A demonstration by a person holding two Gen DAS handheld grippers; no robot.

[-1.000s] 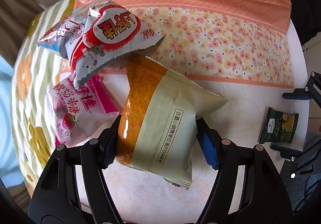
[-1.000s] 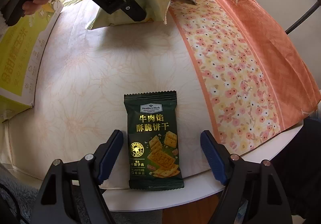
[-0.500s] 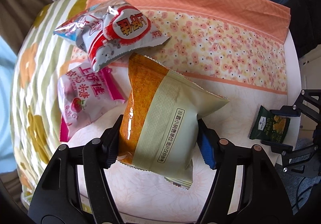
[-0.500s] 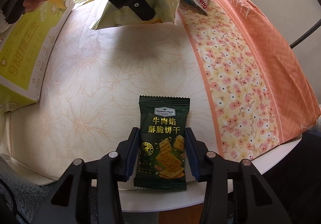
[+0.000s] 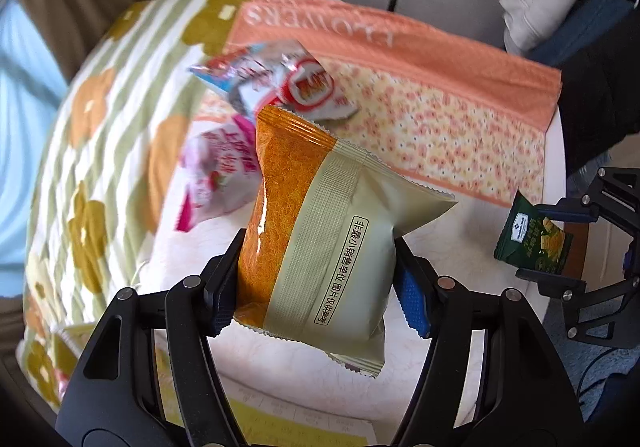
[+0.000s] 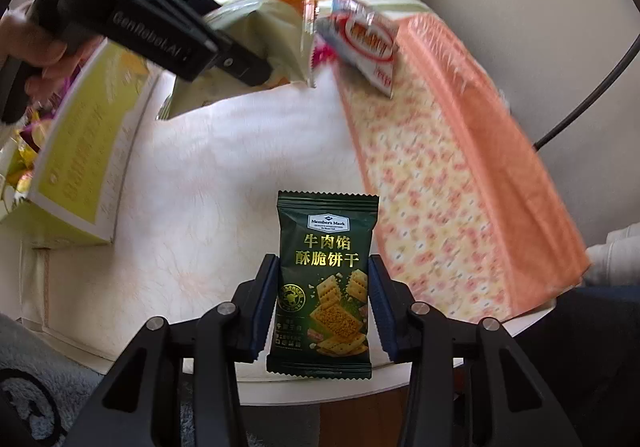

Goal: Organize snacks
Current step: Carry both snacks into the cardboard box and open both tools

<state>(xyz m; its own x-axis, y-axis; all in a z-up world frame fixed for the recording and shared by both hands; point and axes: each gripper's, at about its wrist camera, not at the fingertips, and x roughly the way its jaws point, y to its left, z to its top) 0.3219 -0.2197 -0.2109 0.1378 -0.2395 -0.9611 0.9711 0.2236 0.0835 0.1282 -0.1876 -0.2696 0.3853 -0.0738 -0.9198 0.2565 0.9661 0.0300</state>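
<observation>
The left wrist view looked steeply down along its own fingers from close above the round table (image 5: 554, 151), facing the far wall. The right wrist view looked down likewise from the table's near edge (image 6: 320, 387), facing across it toward the curtain. Both took in the orange floral cloth (image 5: 440, 87) (image 6: 480, 167) and the red-and-white packet (image 5: 308, 87) (image 6: 368, 43); each also caught the other's gripper: right gripper (image 5: 560, 243), left gripper (image 6: 240, 63)
</observation>
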